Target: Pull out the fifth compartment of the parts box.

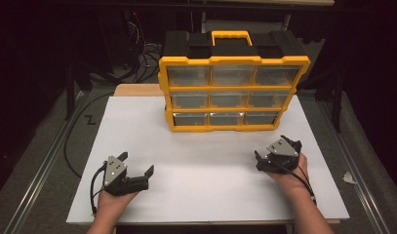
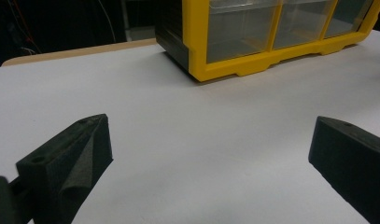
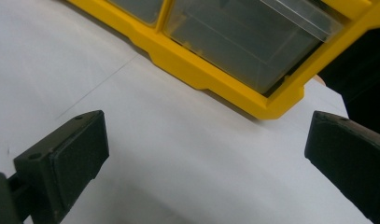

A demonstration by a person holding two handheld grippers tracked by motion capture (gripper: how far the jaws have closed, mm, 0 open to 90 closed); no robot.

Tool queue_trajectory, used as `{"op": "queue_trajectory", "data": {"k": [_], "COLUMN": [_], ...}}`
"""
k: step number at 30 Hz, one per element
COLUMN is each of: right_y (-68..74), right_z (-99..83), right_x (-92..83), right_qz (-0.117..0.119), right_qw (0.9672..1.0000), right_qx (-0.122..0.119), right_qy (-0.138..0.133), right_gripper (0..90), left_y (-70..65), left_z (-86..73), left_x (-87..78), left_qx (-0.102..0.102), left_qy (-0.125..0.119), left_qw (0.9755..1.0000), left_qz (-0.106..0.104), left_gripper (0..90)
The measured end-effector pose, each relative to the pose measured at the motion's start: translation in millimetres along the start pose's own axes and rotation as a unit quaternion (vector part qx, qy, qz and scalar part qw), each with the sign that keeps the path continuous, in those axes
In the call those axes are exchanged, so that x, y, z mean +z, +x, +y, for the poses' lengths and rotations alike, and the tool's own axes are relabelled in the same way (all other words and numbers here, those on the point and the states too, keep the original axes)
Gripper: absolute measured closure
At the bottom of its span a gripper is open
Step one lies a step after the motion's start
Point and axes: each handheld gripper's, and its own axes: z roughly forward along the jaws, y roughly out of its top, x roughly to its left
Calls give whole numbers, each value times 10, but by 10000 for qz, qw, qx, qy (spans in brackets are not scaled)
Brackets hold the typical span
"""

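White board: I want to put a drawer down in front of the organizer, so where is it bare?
The white board lies bare between the left gripper and right gripper, up to the yellow organizer. The strip left of the organizer is free too. Only the back middle is taken.

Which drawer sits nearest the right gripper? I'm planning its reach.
The bottom-right drawer of the organizer; it is the closest to the right gripper.

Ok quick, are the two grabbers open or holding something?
Left gripper: open, holding nothing.
Right gripper: open, holding nothing.
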Motion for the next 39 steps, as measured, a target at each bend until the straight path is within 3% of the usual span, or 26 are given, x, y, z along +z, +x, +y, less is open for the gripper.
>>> {"op": "queue_trajectory", "data": {"k": [8, 18, 21, 22, 25, 26, 27, 34, 39], "right_y": [93, 195, 216, 231, 252, 247, 270, 309, 346], "right_z": [37, 86, 96, 96, 99, 101, 101, 120, 128], "right_x": [-29, -75, -87, -85, -88, -98, -93, -115, -127], "right_qz": [-115, -280, -332, -347, -404, -437, -440, -532, -595], "right_qw": [9983, 9917, 9877, 9880, 9850, 9823, 9832, 9710, 9654], "right_qx": [-556, -1254, -1526, -1503, -1678, -1818, -1766, -2325, -2535], "right_qy": [94, 107, 113, 92, 76, 144, 105, 169, 145], "right_gripper": [9, 8, 8, 8, 8, 8, 8, 8, 8], "left_y": [2, -18, -25, -28, -33, -34, -34, -39, -42], "left_z": [8, 7, 7, 7, 7, 7, 7, 6, 5], "left_x": [-8, -6, -5, -4, -2, -2, -2, -2, -2], "left_qx": [19, 73, 98, 121, 132, 131, 133, 151, 159], "left_qy": [-33, -47, -40, -43, -50, -52, -54, -73, -76], "left_qw": [10000, 9999, 9999, 9998, 9998, 9998, 9998, 9997, 9997], "left_qz": [14, -89, -107, -119, -128, -131, -135, -159, -158], "left_gripper": [1, 1, 1, 2, 1, 2, 2, 4, 4]}}
